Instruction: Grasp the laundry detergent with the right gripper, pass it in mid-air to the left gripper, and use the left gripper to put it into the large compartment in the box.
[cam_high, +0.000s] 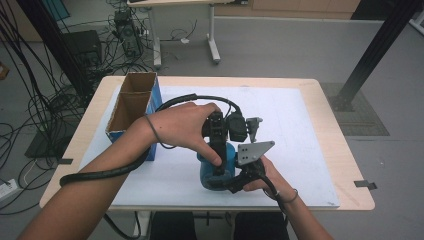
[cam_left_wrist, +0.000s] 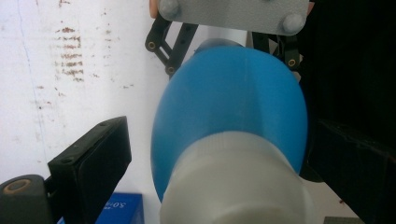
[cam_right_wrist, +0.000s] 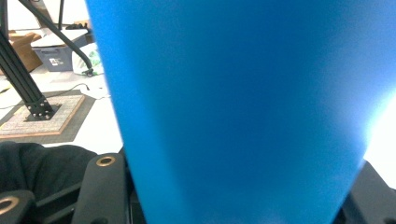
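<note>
While the right claw (cam_high: 225, 182) pinches the blue bottle (cam_high: 216, 172), left claw (cam_left_wrist: 219, 154) spread around its white cap (cam_left_wrist: 233, 182)

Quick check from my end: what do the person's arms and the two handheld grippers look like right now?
Both forearms are bare, no sleeves; a thin dark band circles each wrist. The left gripper is black and boxy, trailing a thick black ribbed cable. The right gripper is black too, with a grey three-cornered plate on top. Up close, the jaws are flat black blocks on linkages with brass-coloured pivots.
</note>
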